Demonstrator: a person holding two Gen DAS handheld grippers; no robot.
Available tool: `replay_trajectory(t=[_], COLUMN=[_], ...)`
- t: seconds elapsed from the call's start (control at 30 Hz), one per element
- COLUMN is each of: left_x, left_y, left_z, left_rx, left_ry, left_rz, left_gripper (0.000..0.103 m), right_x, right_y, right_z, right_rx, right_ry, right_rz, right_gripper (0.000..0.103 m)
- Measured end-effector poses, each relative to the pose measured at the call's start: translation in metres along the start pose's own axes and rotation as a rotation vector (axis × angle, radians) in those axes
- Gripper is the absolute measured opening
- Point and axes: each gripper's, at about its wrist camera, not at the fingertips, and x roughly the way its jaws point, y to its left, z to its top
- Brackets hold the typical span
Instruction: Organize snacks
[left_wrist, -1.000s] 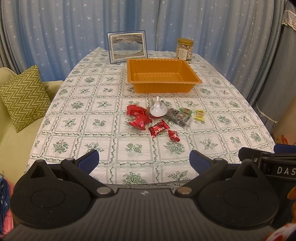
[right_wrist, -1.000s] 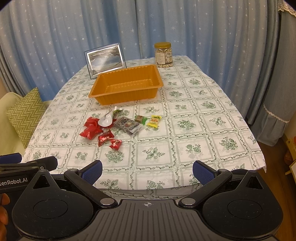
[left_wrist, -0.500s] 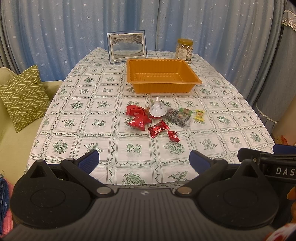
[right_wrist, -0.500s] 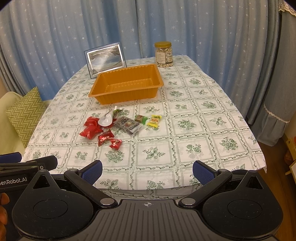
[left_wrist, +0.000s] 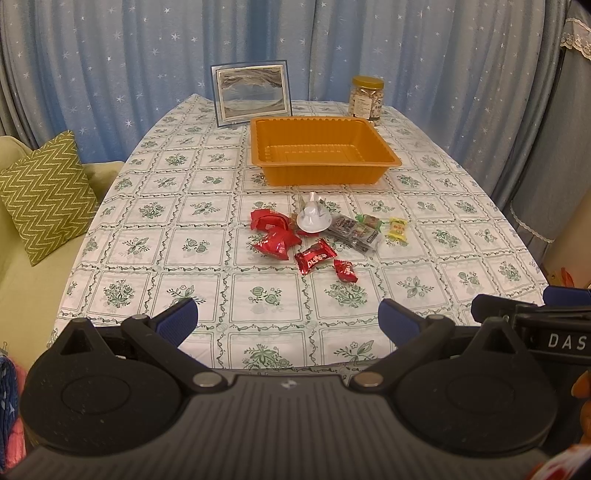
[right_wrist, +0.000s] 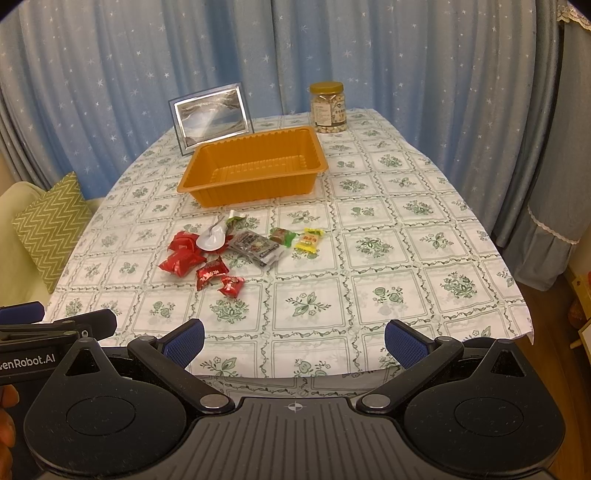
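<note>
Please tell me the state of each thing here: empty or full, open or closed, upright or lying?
Orange plastic tray: empty, upright.
Glass jar with gold lid: closed, filled.
Framed picture: standing upright.
Pile of wrapped snacks: lying loose on the table.
Left hand-held gripper: open, empty.
Right hand-held gripper: open, empty.

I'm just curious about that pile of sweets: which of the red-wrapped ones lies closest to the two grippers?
The smallest red candy, alone at the pile's near edge, just beyond the twisted red wrapper with white lettering. The other red packets lie farther back, toward the orange tray.

Home living room, star-print curtains (left_wrist: 110, 74), sofa cushion (left_wrist: 44, 192), floral tablecloth (left_wrist: 184, 236), framed picture (left_wrist: 252, 95)
</note>
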Motion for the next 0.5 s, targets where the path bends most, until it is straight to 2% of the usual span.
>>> replay_trajectory(t=[0.5], left_x=[0.017], left_y=[0.018], left_z=[0.004], left_rx=[-0.054], left_ry=[0.010], left_rz=[-0.038], left_gripper=[0.103], right_x=[0.017], right_y=[-0.004], right_z=[-0.002], right_rx=[0.011], right_ry=[-0.023], right_rz=[0.033], right_gripper=[0.103])
